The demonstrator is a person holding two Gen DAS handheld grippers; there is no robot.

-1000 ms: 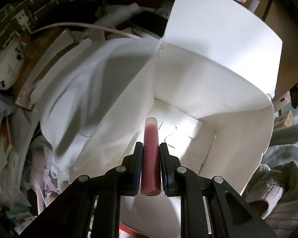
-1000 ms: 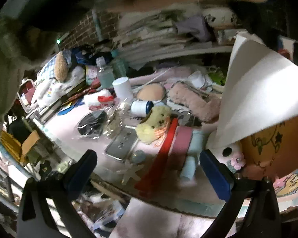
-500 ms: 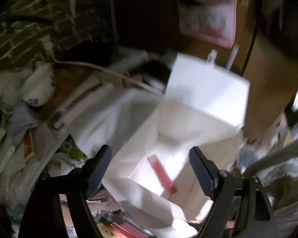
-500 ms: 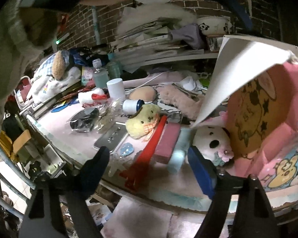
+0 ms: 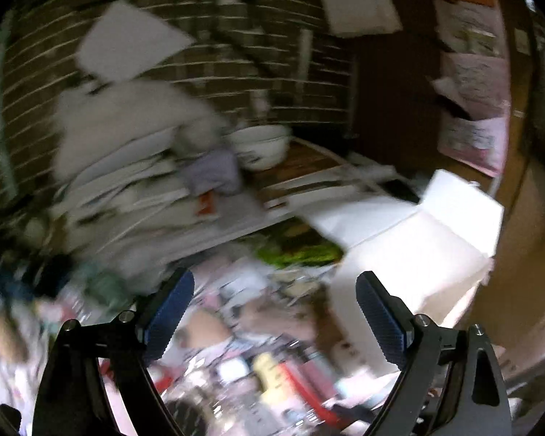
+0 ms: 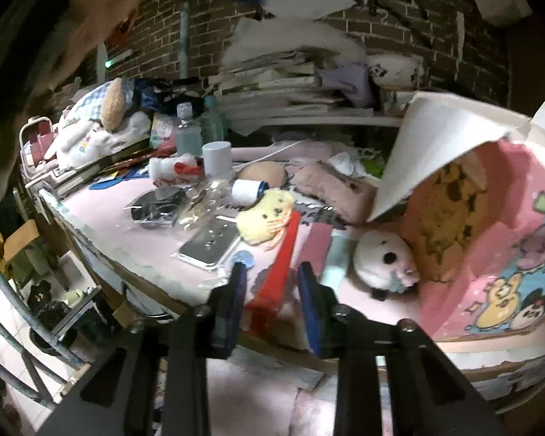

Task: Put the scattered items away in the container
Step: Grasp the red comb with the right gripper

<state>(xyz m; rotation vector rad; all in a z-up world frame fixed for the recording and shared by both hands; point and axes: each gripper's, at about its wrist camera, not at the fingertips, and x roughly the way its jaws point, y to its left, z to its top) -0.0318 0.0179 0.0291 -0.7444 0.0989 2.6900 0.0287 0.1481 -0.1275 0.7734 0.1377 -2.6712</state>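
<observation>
Left wrist view is showing the left hand-held gripper [image 5: 272, 312] opening wider, empty, with the white container [image 5: 428, 239] off right on the table [image 6: 101, 218]; right wrist view is showing the right hand-held gripper [image 6: 272, 283] closing around the red strip [image 6: 278, 265], so squeezing squarely is likely mattering most.

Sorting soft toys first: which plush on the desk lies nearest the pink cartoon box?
The white panda-faced plush, lying against the box; the yellow plush sits further left, mid-desk.
</observation>
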